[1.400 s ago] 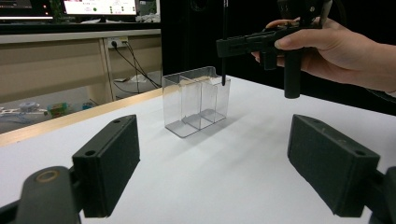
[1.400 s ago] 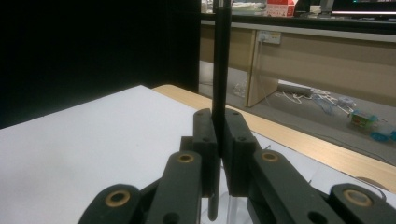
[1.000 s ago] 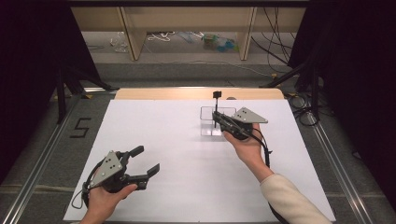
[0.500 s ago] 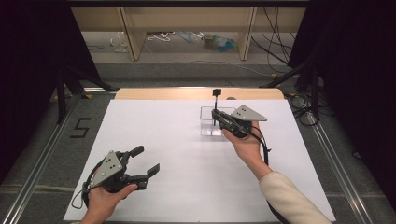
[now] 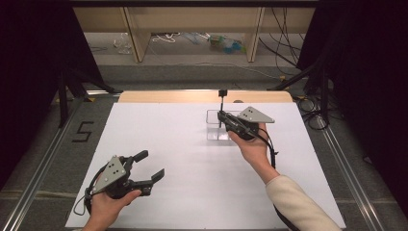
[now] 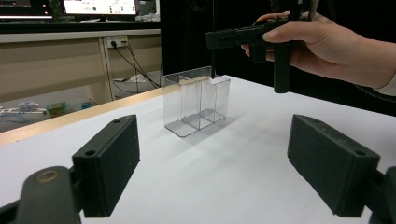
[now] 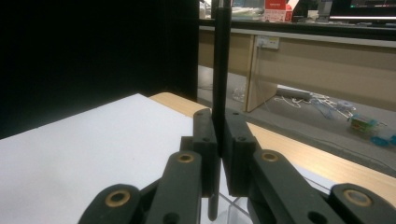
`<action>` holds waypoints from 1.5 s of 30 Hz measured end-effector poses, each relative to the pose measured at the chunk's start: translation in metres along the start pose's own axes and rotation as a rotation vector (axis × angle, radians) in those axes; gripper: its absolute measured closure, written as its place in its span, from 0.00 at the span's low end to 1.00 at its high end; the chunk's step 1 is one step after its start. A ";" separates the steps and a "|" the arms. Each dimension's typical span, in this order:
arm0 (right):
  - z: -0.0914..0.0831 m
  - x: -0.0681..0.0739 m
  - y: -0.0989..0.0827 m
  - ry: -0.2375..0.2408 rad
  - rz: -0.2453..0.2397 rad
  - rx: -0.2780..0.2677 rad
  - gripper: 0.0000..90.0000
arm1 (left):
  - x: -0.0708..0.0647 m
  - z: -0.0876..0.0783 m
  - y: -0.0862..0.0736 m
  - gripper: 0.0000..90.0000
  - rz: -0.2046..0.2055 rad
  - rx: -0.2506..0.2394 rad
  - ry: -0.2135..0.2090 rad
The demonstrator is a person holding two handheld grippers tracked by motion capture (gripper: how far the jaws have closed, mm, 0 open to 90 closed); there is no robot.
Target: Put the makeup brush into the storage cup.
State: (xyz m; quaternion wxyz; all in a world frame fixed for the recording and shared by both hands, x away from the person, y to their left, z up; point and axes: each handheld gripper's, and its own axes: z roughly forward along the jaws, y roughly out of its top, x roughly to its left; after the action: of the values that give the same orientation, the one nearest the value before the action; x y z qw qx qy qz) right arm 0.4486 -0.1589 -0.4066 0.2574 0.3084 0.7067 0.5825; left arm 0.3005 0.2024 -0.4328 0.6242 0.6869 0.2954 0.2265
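Right hand-held gripper (image 5: 222, 117) clamps the thin black rod (image 7: 219, 70) upright over the clear plastic divided box (image 6: 196, 100) on the white table (image 5: 192, 159); keep it vertical, lower slowly into one compartment; left hand-held gripper (image 5: 150, 166) idles wide.

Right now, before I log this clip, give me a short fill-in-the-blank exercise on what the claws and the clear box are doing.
1. The right claw is shut on a thin black ____.
2. The rod is held ____, its lower tip at the clear box.
3. The left claw has its jaws ____ and holds nothing.
4. The box stands on the ____ table.

Missing words: rod; upright; open; white
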 end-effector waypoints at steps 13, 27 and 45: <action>0.003 -0.001 0.003 -0.007 0.023 -0.003 0.95 | 0.001 0.000 0.000 0.19 0.000 0.001 -0.003; 0.008 -0.002 0.005 -0.010 0.022 -0.007 0.95 | 0.001 0.000 0.000 0.19 0.000 0.000 -0.003; 0.014 -0.005 0.008 -0.009 0.010 -0.012 0.95 | 0.001 0.000 0.000 0.19 0.000 0.000 -0.003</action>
State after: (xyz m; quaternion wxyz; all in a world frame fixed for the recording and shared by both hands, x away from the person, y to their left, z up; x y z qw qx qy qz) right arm 0.4634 -0.1524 -0.4014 0.2597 0.3131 0.7003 0.5866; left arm 0.3008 0.2029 -0.4332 0.6246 0.6873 0.2946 0.2252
